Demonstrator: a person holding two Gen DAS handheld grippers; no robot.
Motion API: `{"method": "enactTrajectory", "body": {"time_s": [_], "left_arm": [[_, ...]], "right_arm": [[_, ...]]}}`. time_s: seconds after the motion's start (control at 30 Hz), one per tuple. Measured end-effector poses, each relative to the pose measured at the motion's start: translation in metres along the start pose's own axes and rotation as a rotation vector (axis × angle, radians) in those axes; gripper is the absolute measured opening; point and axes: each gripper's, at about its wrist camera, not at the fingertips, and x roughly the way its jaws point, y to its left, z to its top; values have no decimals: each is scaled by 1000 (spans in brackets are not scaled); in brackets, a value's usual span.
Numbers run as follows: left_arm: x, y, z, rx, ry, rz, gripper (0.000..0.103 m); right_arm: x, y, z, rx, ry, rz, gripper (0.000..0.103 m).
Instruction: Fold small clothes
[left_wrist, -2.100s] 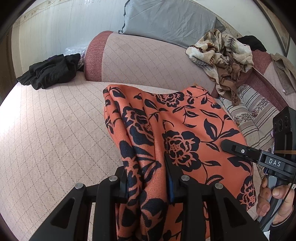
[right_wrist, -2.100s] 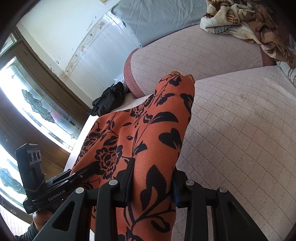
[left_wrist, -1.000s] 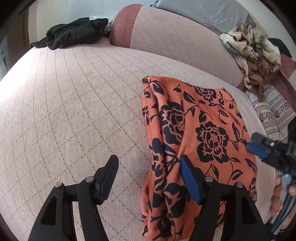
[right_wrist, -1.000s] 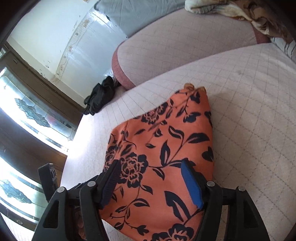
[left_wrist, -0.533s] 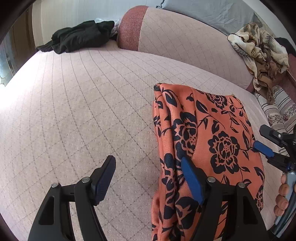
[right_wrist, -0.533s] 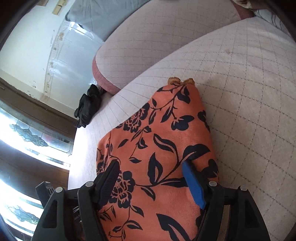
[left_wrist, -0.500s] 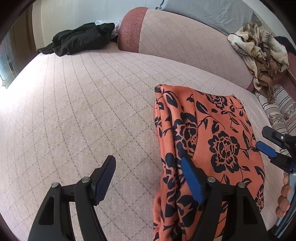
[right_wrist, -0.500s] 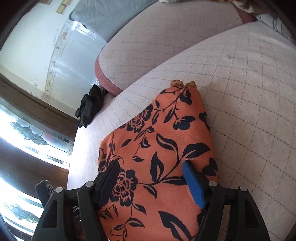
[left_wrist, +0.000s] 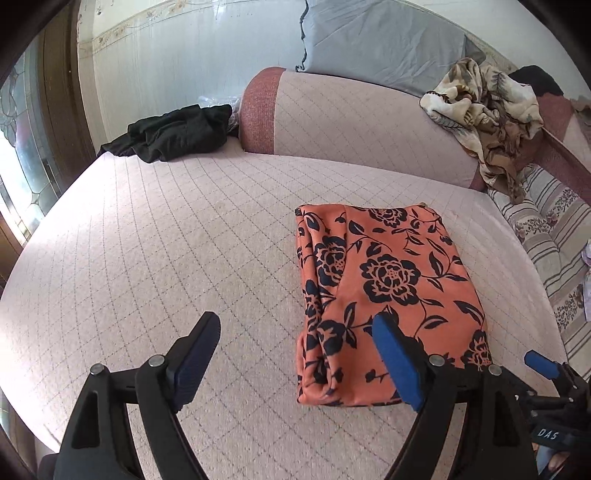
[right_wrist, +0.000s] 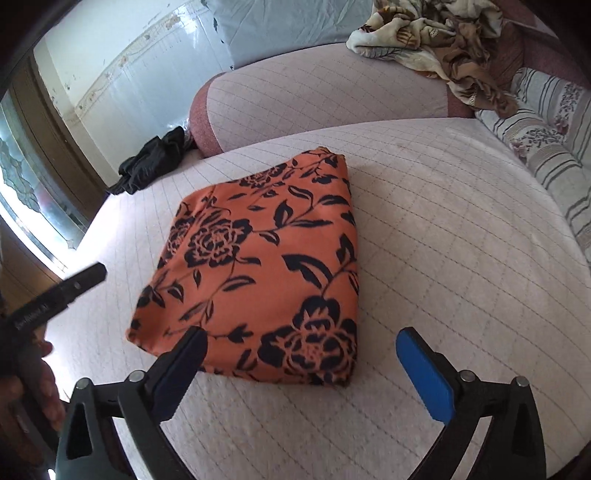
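Note:
An orange cloth with black flowers lies folded into a flat rectangle on the pink quilted bed. It also shows in the right wrist view. My left gripper is open and empty, held above the bed at the cloth's near left corner. My right gripper is open and empty, just in front of the cloth's near edge. Neither gripper touches the cloth. The right gripper's tip shows at the lower right of the left wrist view.
A black garment lies at the bed's far left corner. A pink bolster runs along the back, with a crumpled beige floral blanket on its right end. A striped floral pillow lies at the right.
Both grippers opened and let go of the orange cloth, then pulled back and up. The cloth now lies flat and folded on the bed.

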Motion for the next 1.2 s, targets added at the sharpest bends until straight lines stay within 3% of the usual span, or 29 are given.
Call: {"method": "enactTrajectory", "body": {"time_s": [0.2,0.3,0.7,0.87,1.0,1.2], "left_arm": [[-17,-1,-17,-11,19,-5,85],[-24,-3,-23,-8,18,-18,97],[-51,-19,-25,37,-18,-20,102],[-62,-20,-29,57,-51,-25,102],[-72,-24,-26,85,-108,21,102],[-71,-24,-25,63,-94,-8,102]], "right_arm": [[-15,10,-34,-64,15,-81,103],[-22,12,-38,-54,11,-74,103],[-38,31,-26,-123,-41,-169,103],[-33,31,-24,-121,-37,-169,103],[-38,34,-17,-129,-61,-170,103],[-42,35,-14,-136,-69,-170,103]]}}
